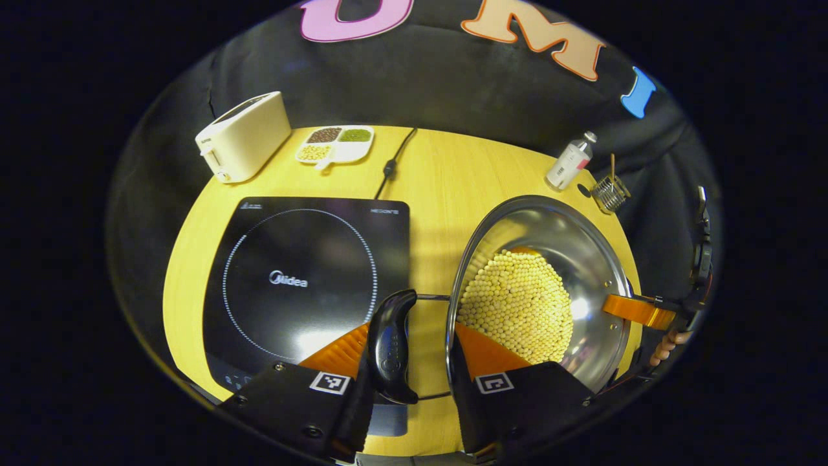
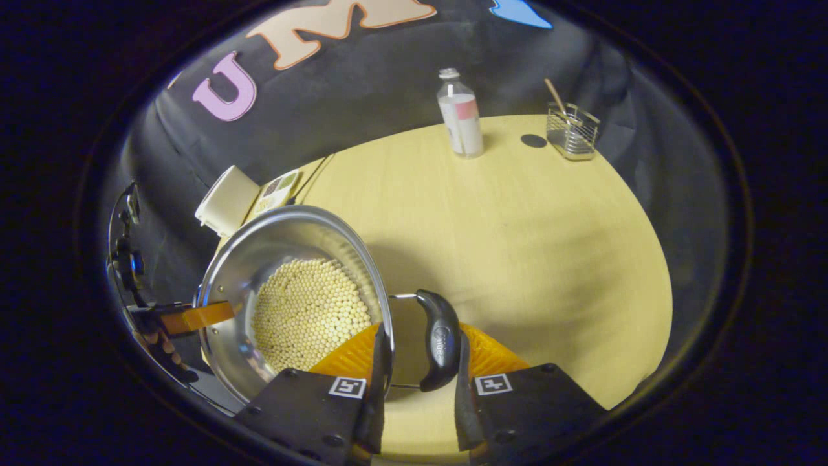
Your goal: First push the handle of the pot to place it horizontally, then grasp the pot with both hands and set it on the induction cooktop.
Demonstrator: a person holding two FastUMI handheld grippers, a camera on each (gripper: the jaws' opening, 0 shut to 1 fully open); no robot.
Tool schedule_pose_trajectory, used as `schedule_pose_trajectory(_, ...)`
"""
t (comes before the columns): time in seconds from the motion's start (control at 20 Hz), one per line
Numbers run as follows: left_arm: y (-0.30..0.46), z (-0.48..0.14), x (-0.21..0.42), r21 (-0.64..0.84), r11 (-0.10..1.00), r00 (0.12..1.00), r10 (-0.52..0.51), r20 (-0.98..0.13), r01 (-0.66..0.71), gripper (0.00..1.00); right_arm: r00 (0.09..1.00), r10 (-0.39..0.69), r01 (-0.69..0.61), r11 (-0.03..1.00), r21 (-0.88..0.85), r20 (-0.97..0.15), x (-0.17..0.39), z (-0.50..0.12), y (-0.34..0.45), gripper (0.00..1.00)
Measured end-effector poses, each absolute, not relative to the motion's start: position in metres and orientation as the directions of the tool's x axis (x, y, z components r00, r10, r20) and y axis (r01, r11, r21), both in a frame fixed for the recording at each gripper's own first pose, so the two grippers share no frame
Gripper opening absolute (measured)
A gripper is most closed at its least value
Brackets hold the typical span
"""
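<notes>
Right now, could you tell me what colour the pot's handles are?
Black handles, clearest in the left gripper view.

The induction cooktop (image 1: pixel 304 285) loses its near corner and control strip behind the left gripper (image 1: pixel 414 362), whose body also covers the pot's (image 1: pixel 550 272) near rim. In the right gripper view, the pot hides most of the toaster (image 2: pixel 226 200) and the divided dish (image 2: pixel 277 191). The contents of the wire holder (image 2: pixel 572 133) are too small to identify.

Toaster (image 1: pixel 244 136), bean tray (image 1: pixel 335 144) — bottle (image 2: pixel 460 115), wire holder (image 2: pixel 572 131).
</notes>
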State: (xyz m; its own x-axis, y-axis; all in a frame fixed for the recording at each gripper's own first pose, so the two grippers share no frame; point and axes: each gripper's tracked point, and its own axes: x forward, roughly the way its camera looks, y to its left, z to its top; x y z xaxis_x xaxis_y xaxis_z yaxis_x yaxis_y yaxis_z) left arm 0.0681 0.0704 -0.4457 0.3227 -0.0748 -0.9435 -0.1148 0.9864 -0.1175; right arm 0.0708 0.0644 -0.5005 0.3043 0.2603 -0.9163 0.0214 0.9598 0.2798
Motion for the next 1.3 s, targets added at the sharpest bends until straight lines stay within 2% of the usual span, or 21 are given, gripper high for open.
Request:
schedule_pose_trajectory(0.3, 0.136, -0.439, 0.061, -0.122, 0.983, 0.334, -0.069, -0.94, -0.139, 0.56, 0.306, 0.259, -0.011, 0.963, 0.269, -0.916, 0.072, -0.492, 0.132, 0.39)
schedule_pose_trajectory(0.65, 0.222, -0.451, 0.062, -0.161, 0.98, 0.321, -0.117, -0.94, -0.114, 0.55, 0.292, 0.203, 0.009, 0.976, 0.215, -0.934, 0.063, -0.488, 0.219, 0.39)
schedule_pose_trajectory(0.7, 0.232, -0.455, 0.062, -0.168, 0.98, 0.317, -0.126, -0.94, -0.109, 0.55, 0.292, 0.192, 0.012, 0.979, 0.205, -0.937, 0.062, -0.488, 0.23, 0.46)
schedule_pose_trajectory(0.75, 0.242, -0.458, 0.062, -0.173, 0.979, 0.313, -0.133, -0.94, -0.106, 0.56, 0.29, 0.181, 0.016, 0.981, 0.194, -0.94, 0.065, -0.497, 0.239, 0.39)
schedule_pose_trajectory(0.8, 0.251, -0.461, 0.061, -0.178, 0.979, 0.308, -0.138, -0.941, -0.104, 0.56, 0.286, 0.171, 0.017, 0.983, 0.183, -0.943, 0.062, -0.496, 0.248, 0.46)
schedule_pose_trajectory(0.95, 0.278, -0.467, 0.061, -0.193, 0.975, 0.31, -0.15, -0.939, -0.112, 0.56, 0.277, 0.163, 0.013, 0.985, 0.173, -0.947, 0.061, -0.488, 0.276, 0.46)
schedule_pose_trajectory(1.0, 0.284, -0.47, 0.063, -0.198, 0.973, 0.317, -0.153, -0.936, -0.117, 0.55, 0.285, 0.156, 0.011, 0.986, 0.166, -0.946, 0.065, -0.489, 0.283, 0.39)
schedule_pose_trajectory(1.05, 0.29, -0.471, 0.063, -0.201, 0.973, 0.317, -0.155, -0.936, -0.118, 0.55, 0.285, 0.152, 0.003, 0.987, 0.159, -0.946, 0.067, -0.49, 0.29, 0.46)
schedule_pose_trajectory(1.3, 0.312, -0.474, 0.079, -0.199, 0.975, 0.363, -0.15, -0.92, -0.102, 0.55, 0.292, 0.151, 0.007, 0.987, 0.16, -0.944, 0.079, -0.492, 0.311, 0.46)
